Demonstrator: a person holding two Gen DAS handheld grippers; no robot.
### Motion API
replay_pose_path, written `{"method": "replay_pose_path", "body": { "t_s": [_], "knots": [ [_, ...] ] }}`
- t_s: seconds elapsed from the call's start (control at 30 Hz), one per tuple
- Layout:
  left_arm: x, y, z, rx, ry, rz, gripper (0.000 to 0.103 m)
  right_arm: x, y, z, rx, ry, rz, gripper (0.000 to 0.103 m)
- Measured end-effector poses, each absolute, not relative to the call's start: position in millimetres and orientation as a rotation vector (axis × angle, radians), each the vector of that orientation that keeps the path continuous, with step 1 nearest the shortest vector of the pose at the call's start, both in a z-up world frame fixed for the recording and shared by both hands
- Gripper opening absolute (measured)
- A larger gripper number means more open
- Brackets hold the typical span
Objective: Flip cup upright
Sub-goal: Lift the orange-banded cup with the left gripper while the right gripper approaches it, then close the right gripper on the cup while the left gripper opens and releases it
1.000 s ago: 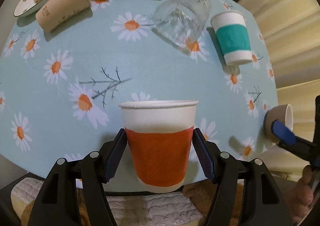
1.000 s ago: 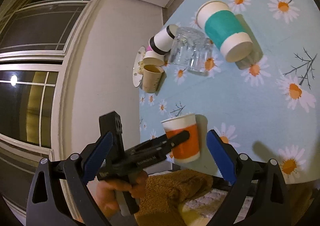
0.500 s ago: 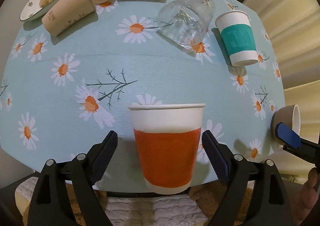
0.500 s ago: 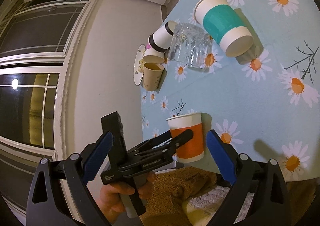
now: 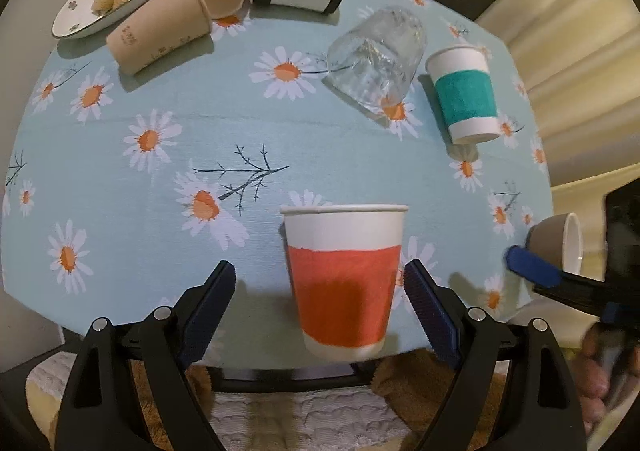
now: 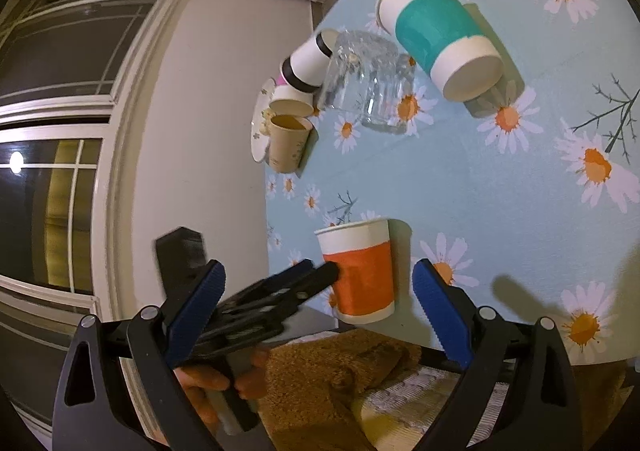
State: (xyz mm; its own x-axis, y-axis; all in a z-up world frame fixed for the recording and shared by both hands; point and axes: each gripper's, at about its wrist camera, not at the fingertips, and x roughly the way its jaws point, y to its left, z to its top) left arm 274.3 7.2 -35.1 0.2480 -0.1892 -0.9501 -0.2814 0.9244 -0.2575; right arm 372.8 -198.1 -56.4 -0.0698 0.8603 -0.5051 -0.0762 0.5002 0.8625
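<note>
Orange cup (image 5: 344, 279) upright; glass (image 5: 376, 63), teal cup (image 5: 464, 95) lie beyond.

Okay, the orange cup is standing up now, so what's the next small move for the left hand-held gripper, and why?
Probably draw the left hand-held gripper straight back, away from the orange cup. The cup stands upright near the table edge, and the jaws are open with a gap on both sides, so it is already free. A straight retreat seems least likely to knock it over.
</note>
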Motion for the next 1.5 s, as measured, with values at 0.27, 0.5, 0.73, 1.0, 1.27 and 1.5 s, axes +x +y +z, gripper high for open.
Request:
{"method": "replay_pose_path", "body": {
  "t_s": [0.27, 0.5, 0.73, 1.0, 1.27, 1.5],
  "knots": [
    [237, 39, -20, -0.495, 1.240, 0.072, 0.084, 368, -172, -70, 0.627, 1.483, 0.870, 0.094],
    [202, 63, -28, -0.565, 1.173, 0.051, 0.084, 362, -146, -80, 0.493, 1.501, 0.831, 0.093],
    [182, 78, -33, -0.571, 1.073, 0.055, 0.084, 357, -122, -83, 0.414, 1.501, 0.794, 0.087],
    [171, 86, -54, -0.592, 1.042, 0.040, 0.084, 350, -97, -88, 0.308, 1.509, 0.796, 0.082],
    [168, 92, -56, -0.584, 1.022, 0.033, 0.084, 350, -85, -103, 0.265, 1.540, 0.781, 0.066],
    [173, 93, -54, -0.600, 0.994, 0.009, 0.084, 348, -79, -104, 0.252, 1.531, 0.781, 0.064]
  ]
}}
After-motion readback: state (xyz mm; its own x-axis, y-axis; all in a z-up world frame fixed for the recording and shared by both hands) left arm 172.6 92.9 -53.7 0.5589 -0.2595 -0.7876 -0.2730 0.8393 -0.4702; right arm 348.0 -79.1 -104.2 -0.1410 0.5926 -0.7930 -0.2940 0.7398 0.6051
